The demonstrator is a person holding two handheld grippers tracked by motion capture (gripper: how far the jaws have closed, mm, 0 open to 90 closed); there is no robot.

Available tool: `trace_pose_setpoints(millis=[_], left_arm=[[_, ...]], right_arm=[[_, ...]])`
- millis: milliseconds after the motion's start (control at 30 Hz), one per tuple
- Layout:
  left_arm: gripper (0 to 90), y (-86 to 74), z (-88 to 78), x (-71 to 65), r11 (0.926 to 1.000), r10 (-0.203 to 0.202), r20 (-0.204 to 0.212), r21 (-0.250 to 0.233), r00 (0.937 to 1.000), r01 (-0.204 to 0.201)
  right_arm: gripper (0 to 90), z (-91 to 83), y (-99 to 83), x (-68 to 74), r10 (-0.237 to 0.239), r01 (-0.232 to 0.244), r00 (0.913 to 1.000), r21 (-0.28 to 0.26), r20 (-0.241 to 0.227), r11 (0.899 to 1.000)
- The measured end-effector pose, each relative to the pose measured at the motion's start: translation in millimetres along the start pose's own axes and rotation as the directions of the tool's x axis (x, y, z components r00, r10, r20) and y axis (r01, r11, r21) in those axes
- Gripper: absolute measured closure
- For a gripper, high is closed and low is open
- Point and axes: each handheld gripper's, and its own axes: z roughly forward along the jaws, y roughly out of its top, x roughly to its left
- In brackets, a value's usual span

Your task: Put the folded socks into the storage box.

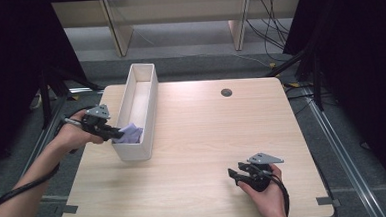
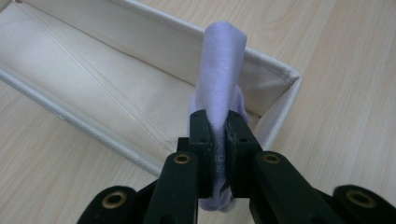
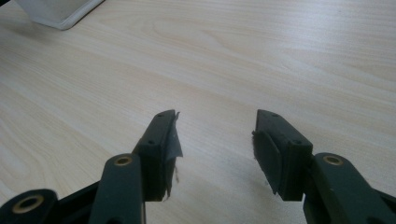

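Note:
A folded lilac cloth [image 2: 219, 74] is pinched between the jaws of my left gripper [image 2: 218, 122], which is shut on it over the near end of a long white fabric bin [image 2: 84, 70]. From above, the cloth [image 1: 132, 133] hangs just inside the bin [image 1: 148, 98] at its near end, with the left gripper [image 1: 116, 134] reaching in over the bin's left wall. My right gripper [image 1: 233, 174] rests low over the table near the front right, open, with nothing between its jaws [image 3: 215, 135].
The light wooden table [image 1: 207, 128] has a round cable hole [image 1: 226, 92] at the back right. A corner of the bin [image 3: 60, 14] lies far off in the right gripper view. Dark curtains flank the table, and cables lie on the floor behind.

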Motion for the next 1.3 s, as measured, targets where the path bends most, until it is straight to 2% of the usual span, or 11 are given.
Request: trace_pose_setpoints(millis=[33,300,333,400,633,1267,1300], left_arm=[[82.8,0.0,0.4,0.0,1.0000,0.000,0.000,-0.001,1.0000,0.000],[82.8,-0.7,3.5,1.2,0.9999,0.000,0.016,0.013,0.9999,0.000],[82.9,-1.3,4.4,0.6,1.0000,-0.006,0.009,0.004,0.9999,0.006],[82.9,-1.9,5.4,1.2,0.9999,-0.003,0.016,0.010,0.9999,0.003],[82.8,-1.9,7.0,1.7,0.9997,-0.007,0.032,0.023,0.9995,0.006],[80.9,-4.0,9.3,3.8,0.9987,-0.043,0.066,0.028,0.9969,0.042],[80.7,-4.2,9.5,3.5,0.9987,-0.044,0.064,0.027,0.9970,0.042]], right_arm=[[49.6,-0.4,-0.2,0.2,0.005,-0.005,0.9998,-0.001,-0.017,1.000],[49.4,-0.4,-0.2,-0.1,0.007,-0.007,0.9998,0.000,-0.018,1.000],[49.4,-0.7,-0.7,3.2,0.044,-0.044,0.9989,0.005,-0.017,0.999],[49.3,-1.2,-0.4,2.1,0.025,-0.025,0.9996,0.016,-0.011,1.000],[49.2,-0.8,-0.3,1.5,0.019,-0.019,0.9998,0.015,-0.008,1.000],[48.8,-0.6,-0.6,1.5,0.028,-0.028,0.9996,0.009,-0.009,1.000],[48.8,-1.0,-0.4,1.3,0.021,-0.021,0.9998,0.020,0.002,1.000]])
